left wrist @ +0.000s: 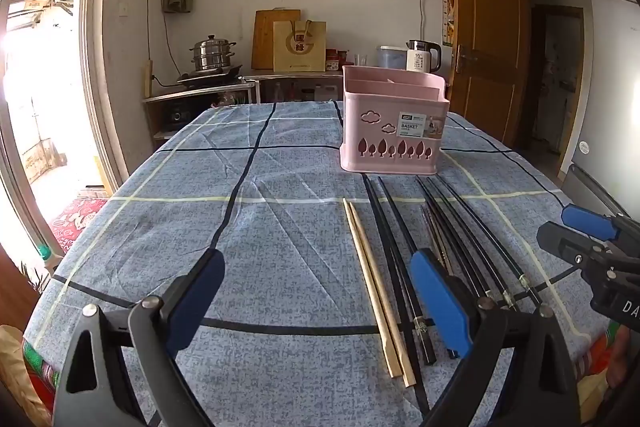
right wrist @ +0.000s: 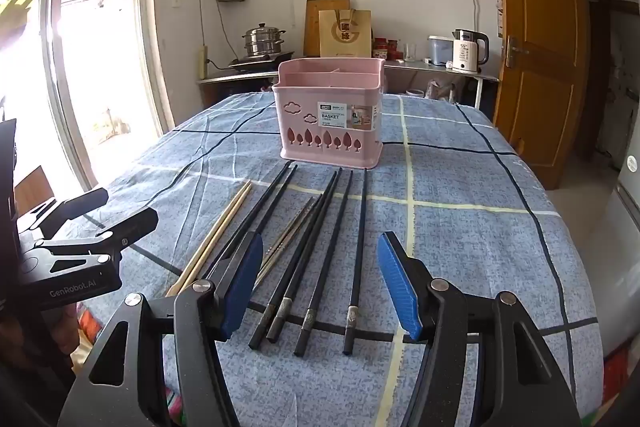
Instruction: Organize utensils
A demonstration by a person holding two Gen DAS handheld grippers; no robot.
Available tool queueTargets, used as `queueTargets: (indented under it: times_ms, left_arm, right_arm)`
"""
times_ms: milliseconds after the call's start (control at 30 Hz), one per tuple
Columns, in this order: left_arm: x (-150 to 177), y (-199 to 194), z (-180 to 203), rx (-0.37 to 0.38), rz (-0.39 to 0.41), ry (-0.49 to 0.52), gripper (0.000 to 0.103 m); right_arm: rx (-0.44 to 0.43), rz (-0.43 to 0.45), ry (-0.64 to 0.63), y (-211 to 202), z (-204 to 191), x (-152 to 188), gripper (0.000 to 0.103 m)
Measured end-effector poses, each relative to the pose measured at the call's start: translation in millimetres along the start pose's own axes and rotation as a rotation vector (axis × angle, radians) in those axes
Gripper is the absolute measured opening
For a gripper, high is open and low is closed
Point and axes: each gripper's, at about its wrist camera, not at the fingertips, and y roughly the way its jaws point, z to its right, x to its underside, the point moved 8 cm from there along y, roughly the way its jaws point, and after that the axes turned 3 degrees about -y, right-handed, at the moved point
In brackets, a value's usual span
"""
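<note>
Right wrist view showed the right gripper [right wrist: 320, 291] spread wide and empty above the black chopsticks [right wrist: 316, 259], which lay on the tablecloth [right wrist: 480, 227] near the pink basket [right wrist: 330, 123]. Taking one aligned pair mid-shaft seemed wisest. The left gripper [left wrist: 316, 303], also wide, hovered left of the wooden chopsticks [left wrist: 372, 287].

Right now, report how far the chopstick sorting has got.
Done: nothing that shows; the pink basket looks empty from here. In hand: nothing; the left tongs and the right tongs both stand open above the table. Left: the wooden chopsticks, the black chopsticks and the metal-looking pair, all lying on the tablecloth.
</note>
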Motion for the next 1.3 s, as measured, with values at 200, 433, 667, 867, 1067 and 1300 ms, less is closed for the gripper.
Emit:
queueTargets:
  times_ms: [200,433,667,867,1067,1300]
  left_arm:
    - [-0.4,-1.0,-0.1,0.0,0.003,-0.006,0.096]
    - [-0.5,-2.3,3.7,0.002,0.004,-0.008,0.096]
    - [-1.7,-3.3,3.2,0.01,0.001,-0.006,0.096]
    - [-1.9,-3.8,2.9,0.013,0.002,-0.008,0.096]
    - [-1.3,-3.7,1.3,0.014,0.003,-0.012,0.096]
    - [-2.2,-5.0,1.3,0.016,0.006,-0.01,0.096]
  right_arm:
    - [-0.001,-0.003,0.003,-1.1,-0.3,-0.1,0.06]
    - [-0.003,0.002,0.004,-4.7,2.3,2.7,0.06]
    - [-0.003,0.004,0.004,-1.3,1.4,0.8,0.06]
    - [-0.004,0.006,0.004,-4.5,1.5,-2.1,0.06]
    - [-0.005,0.008,0.003,-4.9,1.9,-1.2,0.06]
    - [-0.003,0.009,0.004,-5.4,1.6,-3.5,0.06]
